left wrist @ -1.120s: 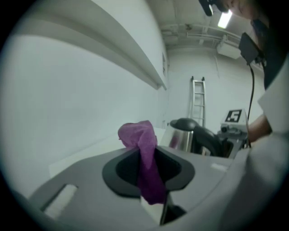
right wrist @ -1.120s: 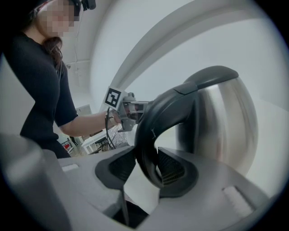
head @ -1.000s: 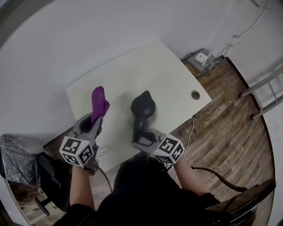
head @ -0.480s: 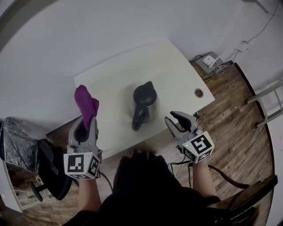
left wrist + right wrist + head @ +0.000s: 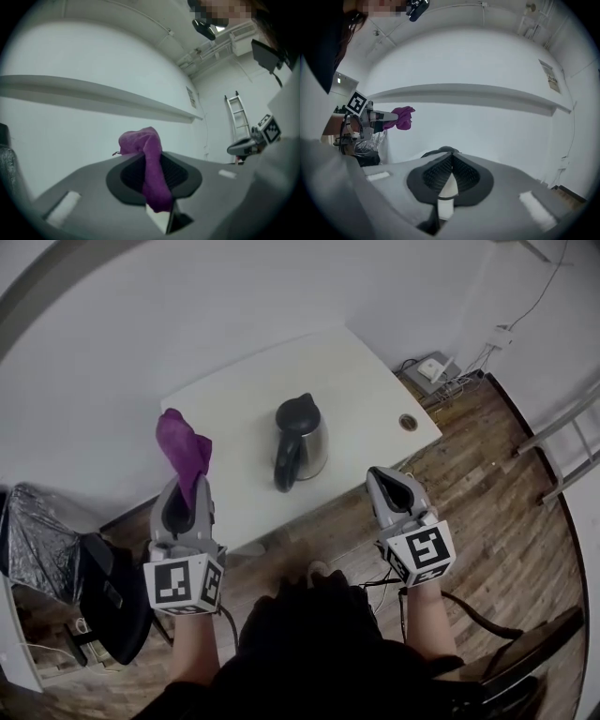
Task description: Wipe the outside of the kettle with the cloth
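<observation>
Jaws on my left gripper point(image 5: 186, 493) are pinched on the purple cloth point(image 5: 184, 448), which flops up out of them. Those on my right gripper point(image 5: 386, 482) have just snapped together with nothing between them. The kettle point(image 5: 302, 439) stands upright near the middle of the white worktop point(image 5: 366, 381), its black handle point(image 5: 284, 465) turned toward me. It is well apart from both grippers, which hang back by the near edge, the right one over the wooden floor point(image 5: 487, 484). I judge the steel body rigid, smooth and slippery, and heavy if filled. I'd steady it by the handle with the right gripper while the soft, light cloth drapes round its wall.
</observation>
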Tool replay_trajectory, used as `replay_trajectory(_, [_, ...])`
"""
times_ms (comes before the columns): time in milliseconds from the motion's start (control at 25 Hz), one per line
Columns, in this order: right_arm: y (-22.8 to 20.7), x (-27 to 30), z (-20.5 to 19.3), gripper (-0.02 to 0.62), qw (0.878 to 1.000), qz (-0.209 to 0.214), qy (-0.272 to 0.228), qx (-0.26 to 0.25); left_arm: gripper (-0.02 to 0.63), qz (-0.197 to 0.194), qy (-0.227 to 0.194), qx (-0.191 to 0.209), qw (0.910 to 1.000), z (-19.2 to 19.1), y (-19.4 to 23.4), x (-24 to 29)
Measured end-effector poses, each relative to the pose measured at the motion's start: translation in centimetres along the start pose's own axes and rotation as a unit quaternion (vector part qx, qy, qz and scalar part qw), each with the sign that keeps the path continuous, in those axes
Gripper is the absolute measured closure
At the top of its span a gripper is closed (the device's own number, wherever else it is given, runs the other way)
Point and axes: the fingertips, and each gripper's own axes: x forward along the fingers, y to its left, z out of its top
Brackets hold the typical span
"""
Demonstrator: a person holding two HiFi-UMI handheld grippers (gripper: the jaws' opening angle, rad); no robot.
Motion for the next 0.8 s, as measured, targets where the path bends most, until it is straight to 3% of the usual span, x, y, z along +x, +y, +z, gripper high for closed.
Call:
replay_trajectory(400, [7.6, -9.1, 1.4, 0.592, 0.997, -0.074, -0.020, 0.014, 0.518, -0.024, -0.015, -0.002, 0.9996, 0.0, 0.2, -10.8])
replay_trajectory(800, [12.1, -14.7, 4.4, 0.594, 0.994, -0.100, -0.040, -0.007, 0.518, -0.062, -0.012, -0.019, 0.9978, 0.0, -2.3, -16.3])
